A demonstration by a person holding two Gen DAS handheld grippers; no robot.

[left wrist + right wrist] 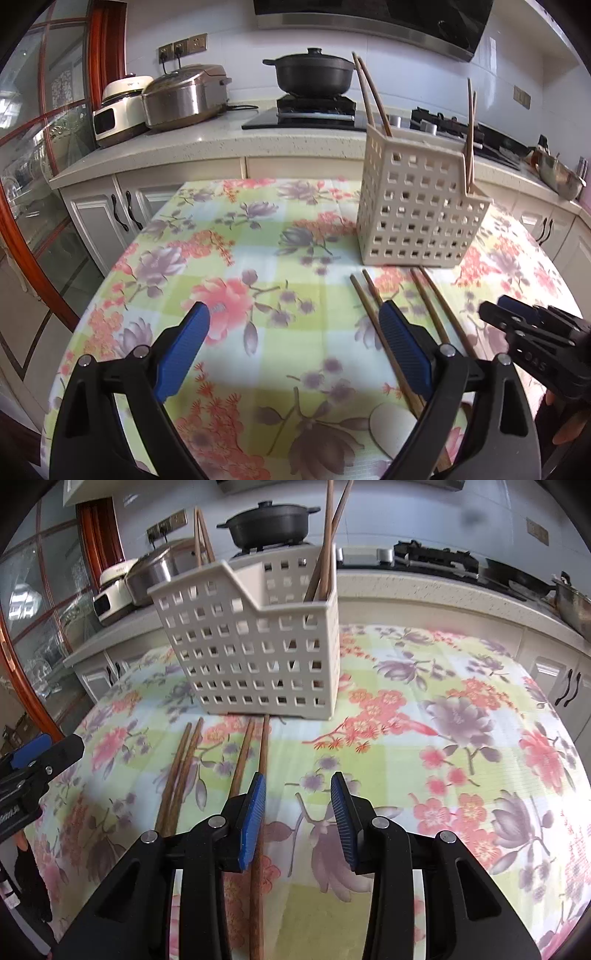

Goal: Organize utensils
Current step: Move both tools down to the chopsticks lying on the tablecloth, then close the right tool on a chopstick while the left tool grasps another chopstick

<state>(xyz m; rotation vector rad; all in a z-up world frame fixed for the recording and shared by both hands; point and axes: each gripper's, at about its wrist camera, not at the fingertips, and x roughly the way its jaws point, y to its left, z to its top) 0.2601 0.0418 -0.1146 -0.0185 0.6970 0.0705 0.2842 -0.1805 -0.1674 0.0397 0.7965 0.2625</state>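
Chopsticks: four stand in caddy (255, 642) at upper centre; four (218, 771) lie on desk (443, 757) below it. Left tongs (295, 347) gape wide, right tongs (297, 812) half-open, both empty.

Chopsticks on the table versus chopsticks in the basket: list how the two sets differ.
Pose: the chopsticks on the table lie flat on the floral tablecloth; the chopsticks in the basket stand nearly upright, leaning.

Place: the table set lies loose in front of the basket; the basket set sits inside it, at opposite ends.

Grouping: both sets come as two pairs.

Shared: all are slim brown wooden sticks.
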